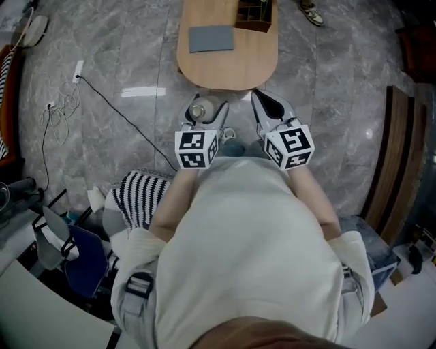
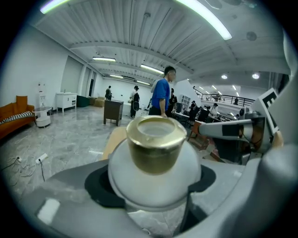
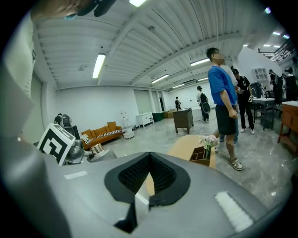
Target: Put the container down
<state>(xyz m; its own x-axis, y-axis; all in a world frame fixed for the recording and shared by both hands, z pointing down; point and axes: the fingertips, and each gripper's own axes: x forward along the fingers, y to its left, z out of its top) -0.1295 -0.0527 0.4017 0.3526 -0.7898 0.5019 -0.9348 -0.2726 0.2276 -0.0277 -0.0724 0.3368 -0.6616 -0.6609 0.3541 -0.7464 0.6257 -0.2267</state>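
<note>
The container [image 2: 153, 179] is a round white jar with a gold cap [image 2: 155, 142]. My left gripper [image 2: 152, 185] is shut on its white body, black pads pressing both sides, cap pointing away from the camera. In the head view the container [image 1: 198, 110] hangs in the left gripper [image 1: 204, 113] over the floor, just short of the near end of the wooden table [image 1: 228, 65]. My right gripper [image 1: 267, 104] is beside it, also short of the table edge. Its jaws [image 3: 148, 180] are shut with nothing between them.
On the oval table lie a grey pad [image 1: 210, 38] and a wooden compartment box [image 1: 253, 16] with flowers [image 3: 208, 141]. A person in a blue shirt [image 3: 223, 100] stands past the table. A power strip and cables [image 1: 77, 71] lie on the floor at left, a striped cushion [image 1: 139, 194] behind.
</note>
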